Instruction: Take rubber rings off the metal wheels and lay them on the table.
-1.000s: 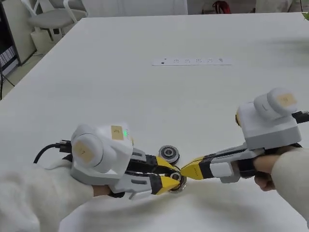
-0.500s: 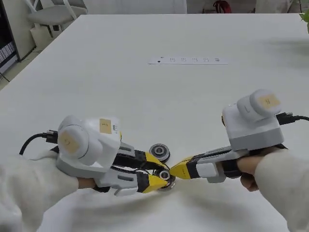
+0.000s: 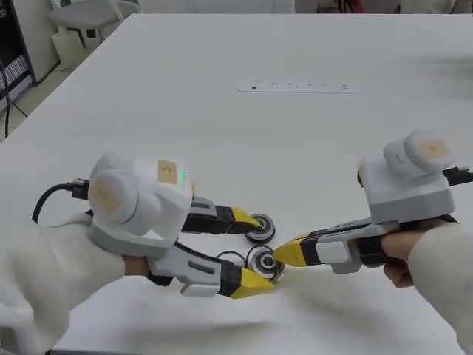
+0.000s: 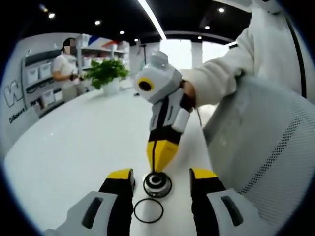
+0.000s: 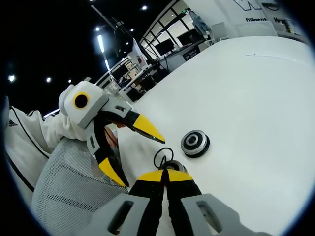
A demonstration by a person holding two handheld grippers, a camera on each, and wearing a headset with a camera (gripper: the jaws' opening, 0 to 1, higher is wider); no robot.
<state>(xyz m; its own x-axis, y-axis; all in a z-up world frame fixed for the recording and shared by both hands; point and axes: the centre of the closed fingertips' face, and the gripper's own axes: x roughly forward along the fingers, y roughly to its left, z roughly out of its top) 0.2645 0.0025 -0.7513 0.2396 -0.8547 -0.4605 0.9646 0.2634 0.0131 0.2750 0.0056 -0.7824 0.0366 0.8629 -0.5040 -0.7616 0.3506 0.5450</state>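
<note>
The left tool [image 3: 249,249] is open wide and holds nothing. Its two yellow tips stand on either side of a small metal wheel [image 3: 263,261], with a gap on each side. The right tool [image 3: 284,255] is closed tight, its tips together. Its point touches that wheel from the other side, and it may be nipping the wheel's edge, though the tips cover that spot.

A thin black rubber ring [image 3: 230,259] lies flat on the tabletop [image 3: 222,133], just beside the wheel and inside the left tool's open jaws. A second wheel [image 3: 260,228] lies just past the left tool's far jaw. All of this sits close to the near edge of the tabletop. A white power strip [image 3: 299,87] lies well apart, out toward the far edge.

I judge that one ring is off and laid down, and the left tool has let go of it. The second wheel has a dark band round it, so its ring looks like the next job. One tool needs to hold that wheel steady, and the other needs to catch the thin band and peel it off.

In the left gripper view the near wheel also looks dark round its rim, and it is too small to tell if that is another ring. In the head view the left tool's lower jaw hides part of the loose ring.
</note>
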